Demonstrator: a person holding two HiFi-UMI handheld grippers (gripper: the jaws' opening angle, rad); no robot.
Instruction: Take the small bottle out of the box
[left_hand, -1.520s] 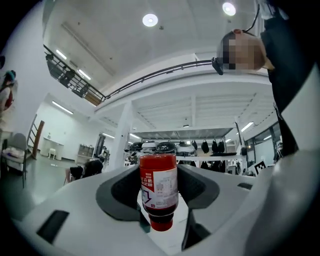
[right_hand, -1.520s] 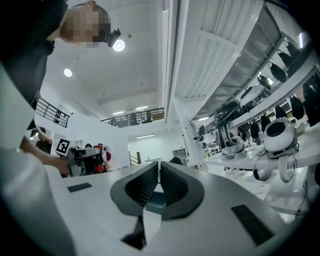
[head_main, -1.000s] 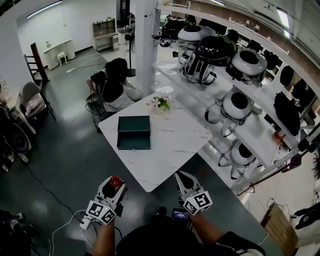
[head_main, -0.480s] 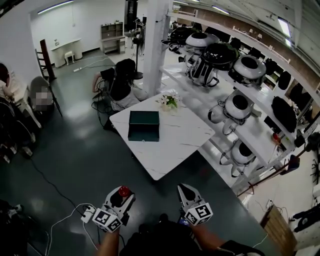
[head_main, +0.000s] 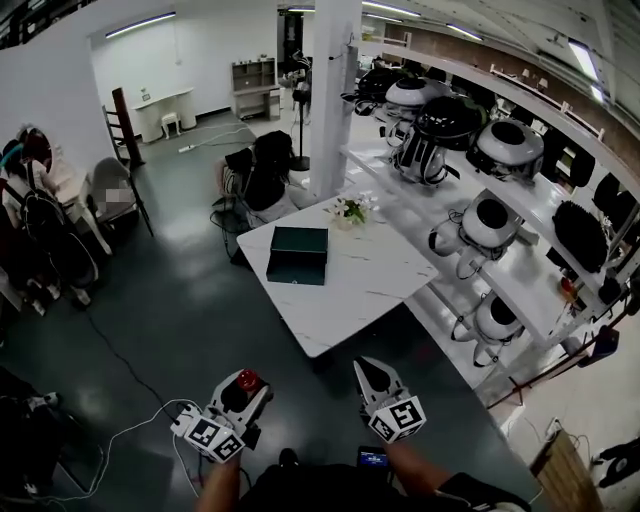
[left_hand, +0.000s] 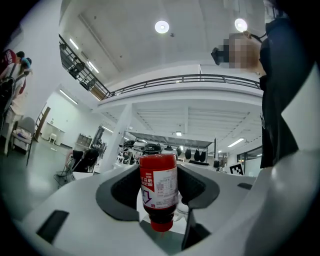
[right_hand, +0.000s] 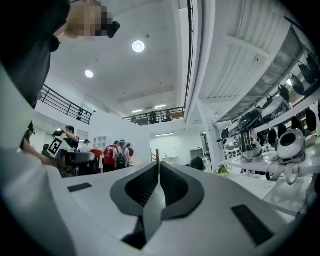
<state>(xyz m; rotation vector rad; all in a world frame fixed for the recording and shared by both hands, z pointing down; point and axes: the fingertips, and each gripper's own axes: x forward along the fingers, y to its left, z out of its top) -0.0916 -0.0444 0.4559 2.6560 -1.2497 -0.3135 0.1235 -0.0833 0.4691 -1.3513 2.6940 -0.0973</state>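
Observation:
A small red bottle (left_hand: 158, 192) with a white label sits cap down between the jaws of my left gripper (head_main: 243, 386), which is shut on it; its red end (head_main: 247, 380) shows in the head view. My right gripper (head_main: 367, 372) is shut with nothing in it, its jaws (right_hand: 159, 185) meeting. Both grippers hang over the dark floor, well short of the white marble table (head_main: 350, 290). The dark green box (head_main: 298, 255) lies on that table, lid standing open at its far side.
A small flower arrangement (head_main: 350, 209) stands behind the box. White shelves (head_main: 520, 270) with round robot heads run along the right. A white pillar (head_main: 335, 95) rises behind the table. Cables and a power strip (head_main: 185, 425) lie on the floor at left. People stand far off.
Both grippers, the left one still holding the bottle, have drawn back from the table, which now lies farther up in the head view. The jaws have kept their state.

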